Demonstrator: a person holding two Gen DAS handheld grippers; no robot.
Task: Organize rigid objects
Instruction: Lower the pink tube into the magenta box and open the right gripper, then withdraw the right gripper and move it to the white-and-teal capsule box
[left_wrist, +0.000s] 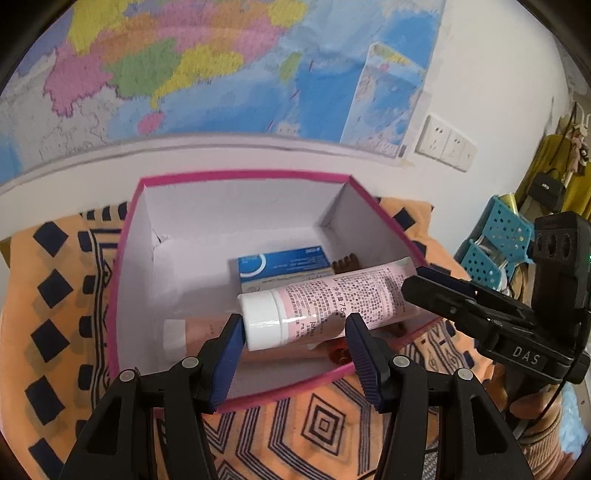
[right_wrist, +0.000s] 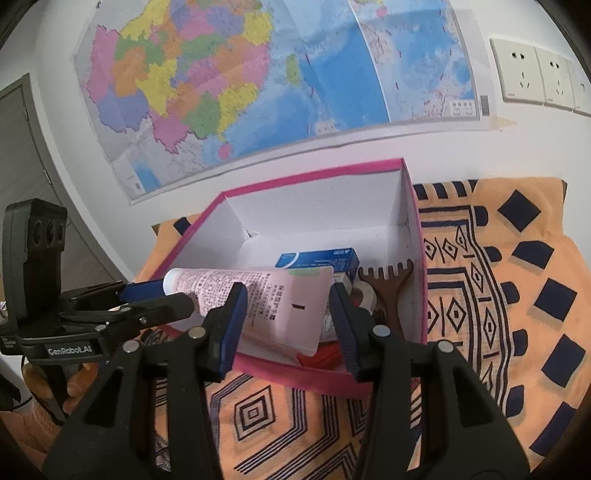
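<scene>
Both grippers carry one pink cream tube (left_wrist: 332, 302) between them, hanging over the near half of the pink-rimmed box (left_wrist: 243, 177). The left gripper (left_wrist: 293, 350) is clamped on the white cap end; the right gripper (right_wrist: 286, 317) is clamped on the flat crimped tail.

From the left camera, the right gripper comes in from about 3 o'clock. Below the tube lie a blue carton (left_wrist: 282, 264) toward 12 o'clock, a brown comb (right_wrist: 388, 284), a peach tube (left_wrist: 199, 332) and something red (right_wrist: 325, 356).

The tube looks light, and soft in its middle. The cap is probably the stiffest and safest hold. The glossy tail looks likely to slip or fold under a squeeze.
</scene>
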